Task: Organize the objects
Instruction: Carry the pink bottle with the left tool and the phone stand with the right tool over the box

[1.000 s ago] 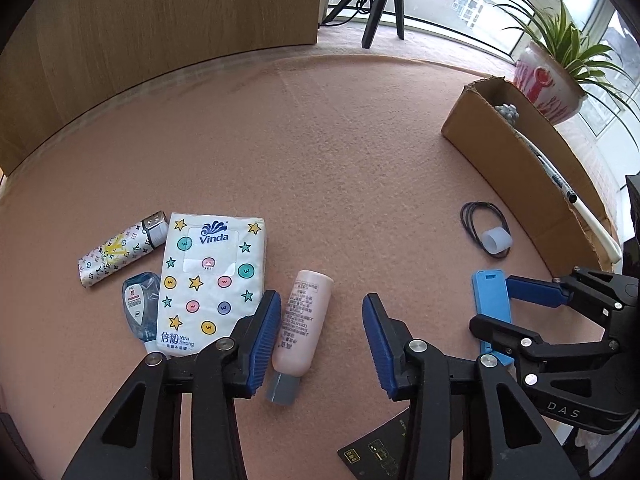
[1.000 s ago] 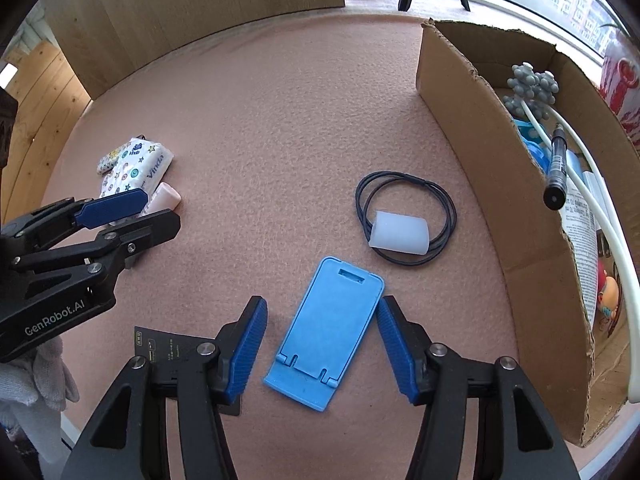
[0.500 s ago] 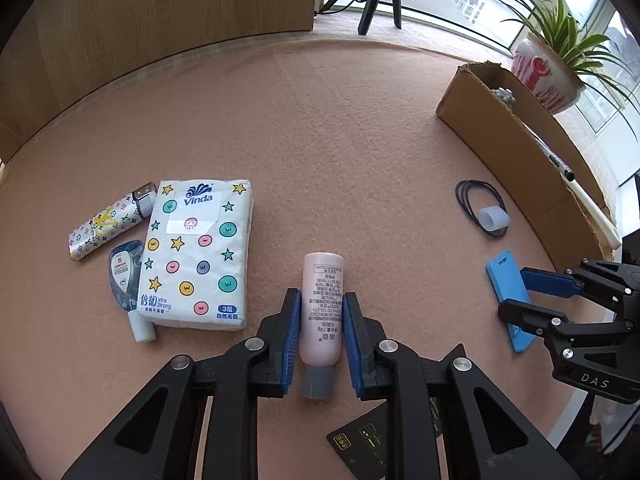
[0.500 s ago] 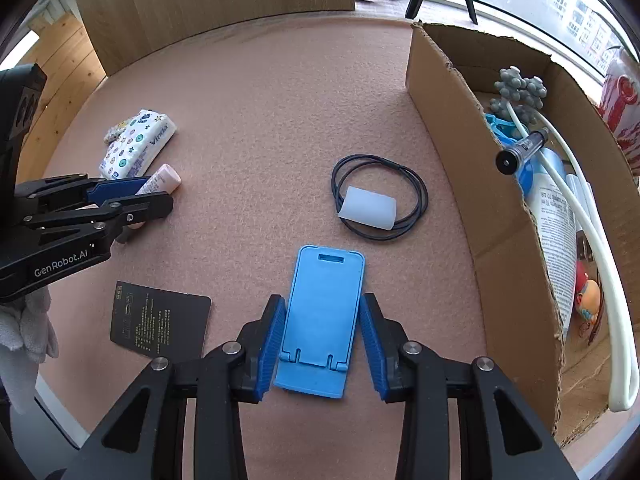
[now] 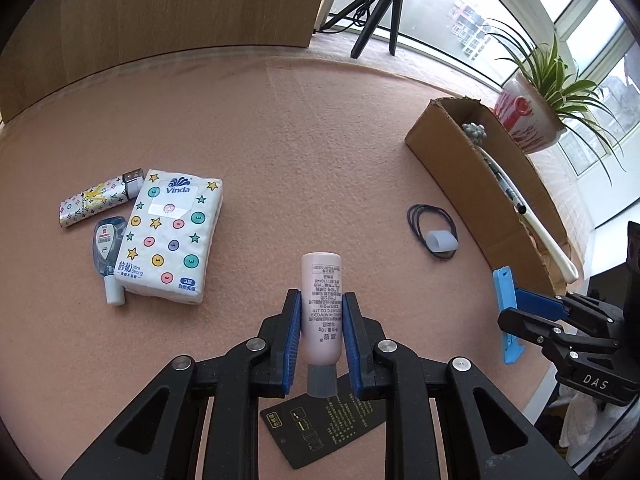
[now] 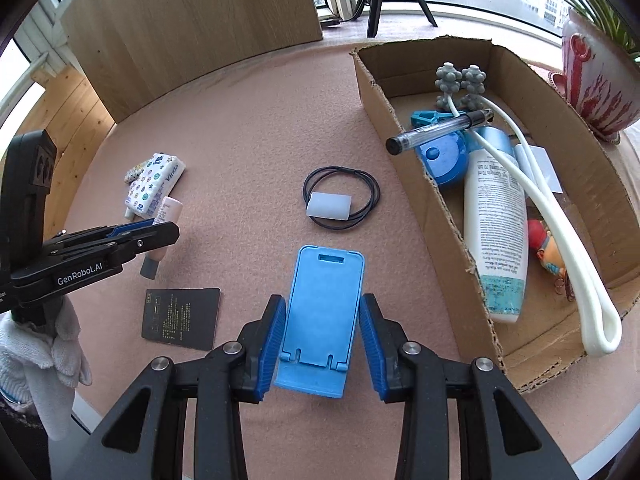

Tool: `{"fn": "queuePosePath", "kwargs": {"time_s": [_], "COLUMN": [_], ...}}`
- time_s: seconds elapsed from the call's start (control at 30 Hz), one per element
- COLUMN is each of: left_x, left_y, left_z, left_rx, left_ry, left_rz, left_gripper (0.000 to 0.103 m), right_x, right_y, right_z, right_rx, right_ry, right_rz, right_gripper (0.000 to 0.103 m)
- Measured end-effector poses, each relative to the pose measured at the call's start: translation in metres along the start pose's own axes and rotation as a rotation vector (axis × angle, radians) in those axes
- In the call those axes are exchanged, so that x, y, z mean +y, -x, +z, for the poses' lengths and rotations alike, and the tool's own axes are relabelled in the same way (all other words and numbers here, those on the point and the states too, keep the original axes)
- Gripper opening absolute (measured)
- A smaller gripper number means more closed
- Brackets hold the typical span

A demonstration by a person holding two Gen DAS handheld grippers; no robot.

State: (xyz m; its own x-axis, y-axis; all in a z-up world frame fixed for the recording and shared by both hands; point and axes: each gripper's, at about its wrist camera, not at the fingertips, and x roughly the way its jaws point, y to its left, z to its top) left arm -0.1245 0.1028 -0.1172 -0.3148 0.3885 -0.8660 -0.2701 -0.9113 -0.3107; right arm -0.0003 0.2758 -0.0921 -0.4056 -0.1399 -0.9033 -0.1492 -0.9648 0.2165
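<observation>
Pink felt mat is covering the whole tabletop [image 5: 304, 128], with a wood panel behind it and big windows past that. I'm running both tongs here. My left gripper [image 5: 321, 344] is pinching the pink tube [image 5: 321, 308] around its middle, cap toward me, and the tube looks lifted clear of the mat. My right gripper [image 6: 322, 344] is clamping the blue phone stand [image 6: 325, 312] by its long edges, so it's staying flat for the carry.

The cardboard box [image 6: 432, 200] is sitting off to the right, already holding a lotion bottle [image 6: 496, 224], a pen [image 6: 440, 132] and a white massager [image 6: 556, 216]. I'm guessing both loads are going in there. The near wall is the edge to clear, and the hair ties [image 6: 342, 196] are lying just beside it. Plenty of open mat in the middle, though.
</observation>
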Motion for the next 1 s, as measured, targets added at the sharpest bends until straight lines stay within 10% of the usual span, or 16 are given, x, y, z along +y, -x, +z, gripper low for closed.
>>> {"fn": "queuePosePath", "kwargs": {"time_s": [1.0], "left_x": [-0.186], "left_y": [0.003], "left_z": [0.058], "left_rx": [-0.084], "left_ry": [-0.199], "left_rz": [-0.165], "left_gripper": [0.021], "right_x": [-0.086], "right_y": [0.076], "right_z": [0.037], "right_rx": [-0.214], "right_ry": [-0.092], "right_rz": [-0.067], "right_gripper": [0.034]}}
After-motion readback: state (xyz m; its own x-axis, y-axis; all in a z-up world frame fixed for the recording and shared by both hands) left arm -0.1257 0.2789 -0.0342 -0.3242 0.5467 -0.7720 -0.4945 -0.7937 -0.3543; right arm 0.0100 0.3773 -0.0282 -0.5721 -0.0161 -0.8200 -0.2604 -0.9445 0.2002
